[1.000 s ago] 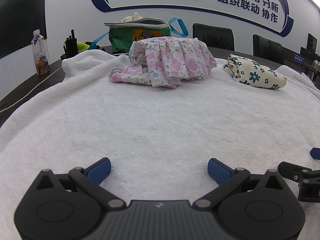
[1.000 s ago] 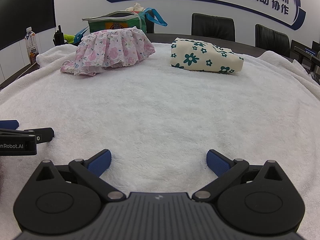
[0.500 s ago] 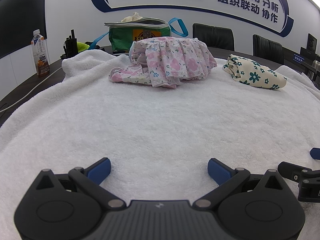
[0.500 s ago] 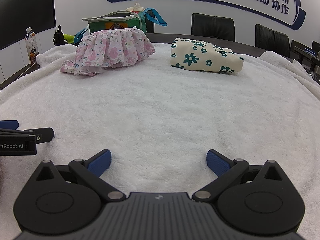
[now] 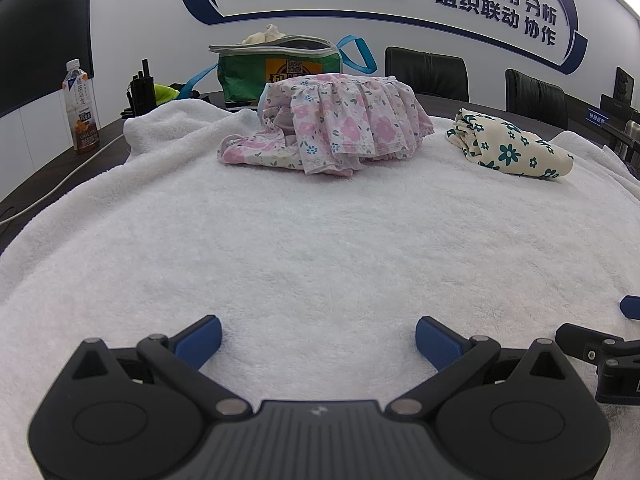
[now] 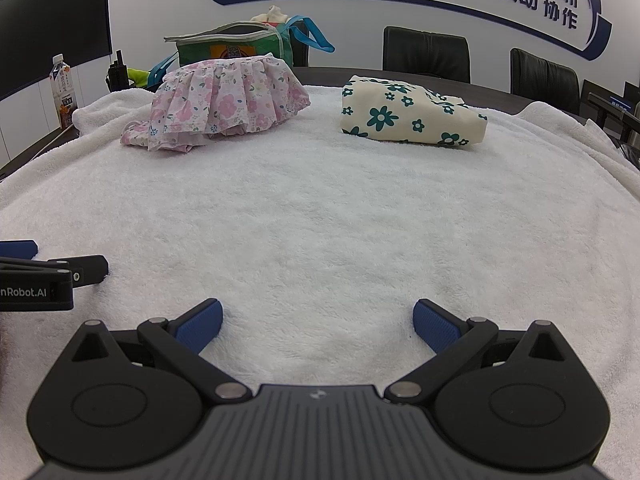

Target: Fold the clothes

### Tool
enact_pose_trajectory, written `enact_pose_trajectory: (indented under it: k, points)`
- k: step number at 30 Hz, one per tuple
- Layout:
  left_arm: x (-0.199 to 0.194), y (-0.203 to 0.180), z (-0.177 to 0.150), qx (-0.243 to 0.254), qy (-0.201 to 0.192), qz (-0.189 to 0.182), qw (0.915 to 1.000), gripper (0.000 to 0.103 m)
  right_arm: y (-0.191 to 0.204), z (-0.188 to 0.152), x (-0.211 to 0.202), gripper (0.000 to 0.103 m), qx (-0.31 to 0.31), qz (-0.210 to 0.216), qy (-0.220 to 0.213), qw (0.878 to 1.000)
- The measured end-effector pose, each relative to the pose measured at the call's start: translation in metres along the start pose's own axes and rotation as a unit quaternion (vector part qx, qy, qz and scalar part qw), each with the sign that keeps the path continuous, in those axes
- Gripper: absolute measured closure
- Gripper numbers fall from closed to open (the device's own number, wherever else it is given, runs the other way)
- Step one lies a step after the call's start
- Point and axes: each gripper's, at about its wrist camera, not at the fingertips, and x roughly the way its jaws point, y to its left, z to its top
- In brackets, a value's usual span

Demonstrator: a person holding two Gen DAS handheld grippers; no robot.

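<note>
A crumpled pink floral garment (image 5: 336, 128) (image 6: 224, 100) lies in a heap at the far side of the white towel-covered table (image 5: 320, 240) (image 6: 320, 220). To its right rests a folded cream garment with teal flowers (image 5: 512, 148) (image 6: 408, 114). My left gripper (image 5: 318, 336) hovers low over the near part of the towel, open and empty. Beside it my right gripper (image 6: 316, 320) is also open with nothing between its blue pads. Each gripper shows at the edge of the other's view.
A green bag with blue straps (image 5: 280, 66) (image 6: 236, 46) stands behind the pink garment. A drink bottle (image 5: 80, 106) and a black radio (image 5: 142, 88) sit at the far left on the dark table. Black chairs (image 5: 426, 72) line the back wall.
</note>
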Motion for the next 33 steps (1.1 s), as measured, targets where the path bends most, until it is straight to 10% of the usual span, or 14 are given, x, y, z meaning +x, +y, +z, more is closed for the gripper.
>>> enact_pose_trajectory:
  k: [25, 33]
  points:
    - [-0.002, 0.002, 0.000, 0.004, 0.001, -0.003, 1.0000, 0.000, 0.004, 0.002, 0.002, 0.000, -0.002, -0.004, 0.006, 1.000]
    - [-0.012, 0.079, 0.077, -0.073, -0.052, -0.130, 0.9874, 0.000, -0.006, 0.079, -0.012, 0.000, 0.053, 0.092, -0.055, 0.993]
